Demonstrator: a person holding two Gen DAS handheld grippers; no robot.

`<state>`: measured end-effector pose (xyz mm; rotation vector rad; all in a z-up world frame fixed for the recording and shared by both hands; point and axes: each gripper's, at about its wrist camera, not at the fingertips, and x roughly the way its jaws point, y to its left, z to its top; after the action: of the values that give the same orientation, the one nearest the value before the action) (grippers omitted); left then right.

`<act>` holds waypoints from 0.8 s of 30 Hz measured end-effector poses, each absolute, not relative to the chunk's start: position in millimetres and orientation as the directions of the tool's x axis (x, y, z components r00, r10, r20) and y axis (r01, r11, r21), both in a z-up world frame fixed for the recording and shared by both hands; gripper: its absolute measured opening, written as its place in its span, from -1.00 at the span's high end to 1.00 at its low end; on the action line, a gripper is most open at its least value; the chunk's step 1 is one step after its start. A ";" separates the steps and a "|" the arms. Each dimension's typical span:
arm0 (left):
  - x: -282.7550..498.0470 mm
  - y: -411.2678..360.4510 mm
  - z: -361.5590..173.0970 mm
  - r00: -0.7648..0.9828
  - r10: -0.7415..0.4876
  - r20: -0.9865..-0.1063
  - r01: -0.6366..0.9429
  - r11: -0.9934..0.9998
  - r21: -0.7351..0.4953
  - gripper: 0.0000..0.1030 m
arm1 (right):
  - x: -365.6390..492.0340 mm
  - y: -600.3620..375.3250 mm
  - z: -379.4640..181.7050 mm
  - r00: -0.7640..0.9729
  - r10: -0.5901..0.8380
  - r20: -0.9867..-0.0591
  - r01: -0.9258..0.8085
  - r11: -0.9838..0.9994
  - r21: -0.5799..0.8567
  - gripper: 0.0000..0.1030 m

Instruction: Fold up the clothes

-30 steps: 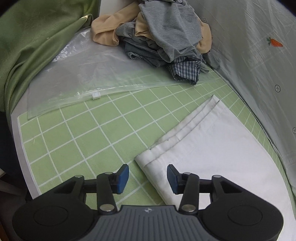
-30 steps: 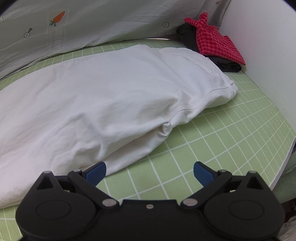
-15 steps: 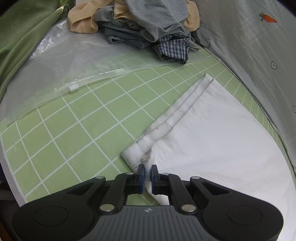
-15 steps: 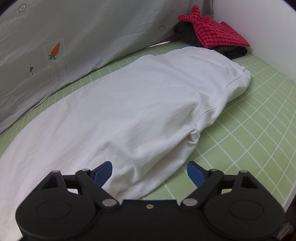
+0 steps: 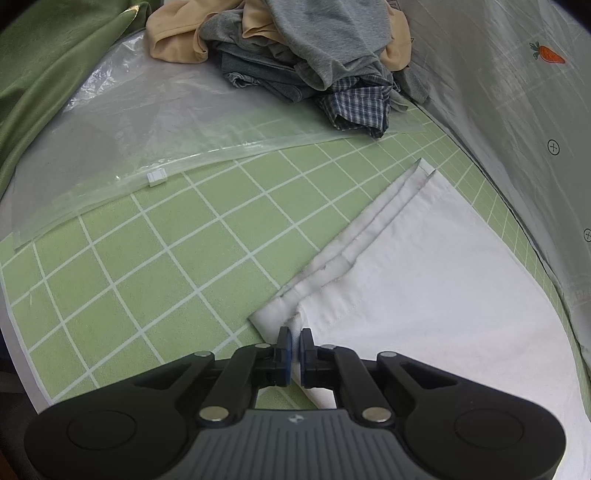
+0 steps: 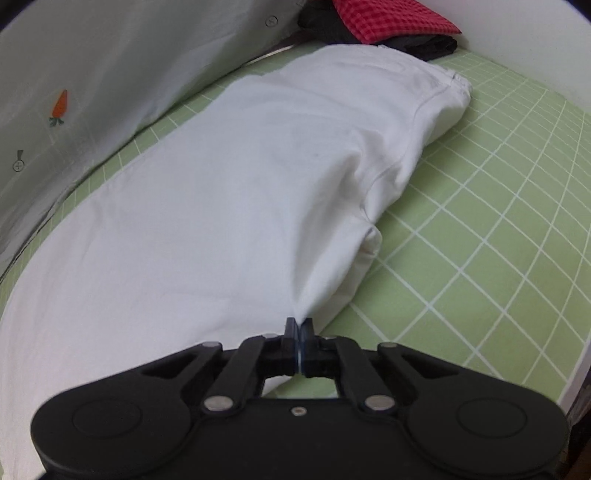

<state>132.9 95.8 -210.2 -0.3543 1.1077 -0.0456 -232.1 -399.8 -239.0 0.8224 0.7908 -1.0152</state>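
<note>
While the left tool (image 5: pixel 294 341) stays clamped on the white trousers' (image 5: pixel 424 280) hem at 6 o'clock, the right tool (image 6: pixel 298 330) has just clenched on their near edge. Both ends secured; folding can begin.

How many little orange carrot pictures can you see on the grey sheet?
2 views show a carrot picture on the grey sheet, but it could be the same carrot. More may be hidden.

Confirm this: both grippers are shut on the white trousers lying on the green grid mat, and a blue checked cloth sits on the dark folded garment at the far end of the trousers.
One detail is wrong. The checked cloth on the dark folded garment is red, not blue, as the right wrist view shows. The rest holds: the left gripper and right gripper are both shut on the white trousers on the green grid mat.
</note>
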 end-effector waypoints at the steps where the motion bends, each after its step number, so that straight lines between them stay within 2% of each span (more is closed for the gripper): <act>1: 131.8 95.3 -208.5 0.456 -0.211 -0.865 -0.130 0.945 -0.300 0.85 | -233.6 -399.9 -237.4 0.325 -0.400 -0.857 0.930 0.300 0.212 0.96; 3: 127.9 94.2 -203.1 0.473 -0.206 -0.857 -0.115 0.950 -0.291 0.73 | -233.9 -397.1 -229.6 0.323 -0.426 -0.845 0.928 0.318 0.195 0.88; 4: 126.0 94.1 -200.9 0.479 -0.198 -0.855 -0.114 0.952 -0.285 0.58 | -232.7 -394.3 -223.9 0.318 -0.449 -0.835 0.926 0.335 0.172 0.60; 5: 124.2 93.9 -198.8 0.485 -0.192 -0.853 -0.113 0.954 -0.279 0.47 | -232.3 -391.4 -218.7 0.302 -0.474 -0.827 0.928 0.343 0.143 0.23; 7: 122.2 93.6 -196.5 0.491 -0.191 -0.850 -0.106 0.955 -0.276 -0.14 | -233.1 -386.1 -210.9 0.281 -0.509 -0.814 0.932 0.347 0.105 -0.13; 8: 121.2 93.4 -195.4 0.494 -0.191 -0.848 -0.102 0.956 -0.275 -0.20 | -233.8 -384.3 -209.7 0.282 -0.509 -0.814 0.933 0.345 0.108 -0.25; 11: 121.2 90.5 -198.7 0.485 -0.181 -0.856 -0.097 0.961 -0.259 -0.22 | -232.9 -380.6 -210.1 0.287 -0.497 -0.819 0.928 0.355 0.110 -0.44; 17: 128.2 87.5 -211.3 0.460 -0.189 -0.868 -0.094 0.961 -0.259 -0.22 | -228.1 -376.1 -211.1 0.270 -0.493 -0.827 0.924 0.374 0.079 -0.49; 20: 130.2 83.5 -215.3 0.447 -0.182 -0.876 -0.090 0.965 -0.246 -0.17 | -230.8 -374.7 -210.5 0.255 -0.500 -0.828 0.928 0.368 0.063 -0.50; 22: 131.0 80.4 -218.1 0.441 -0.176 -0.880 -0.083 0.968 -0.235 0.11 | -233.0 -374.6 -210.7 0.241 -0.502 -0.831 0.932 0.357 0.055 -0.50; 24: 133.0 77.9 -218.5 0.440 -0.180 -0.880 -0.071 0.970 -0.233 0.24 | -234.9 -375.4 -211.5 0.230 -0.502 -0.834 0.937 0.344 0.051 -0.50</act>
<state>133.0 77.9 -218.5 -0.2507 1.1165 -0.0684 -234.9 -375.4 -211.5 0.6385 0.8282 -1.0879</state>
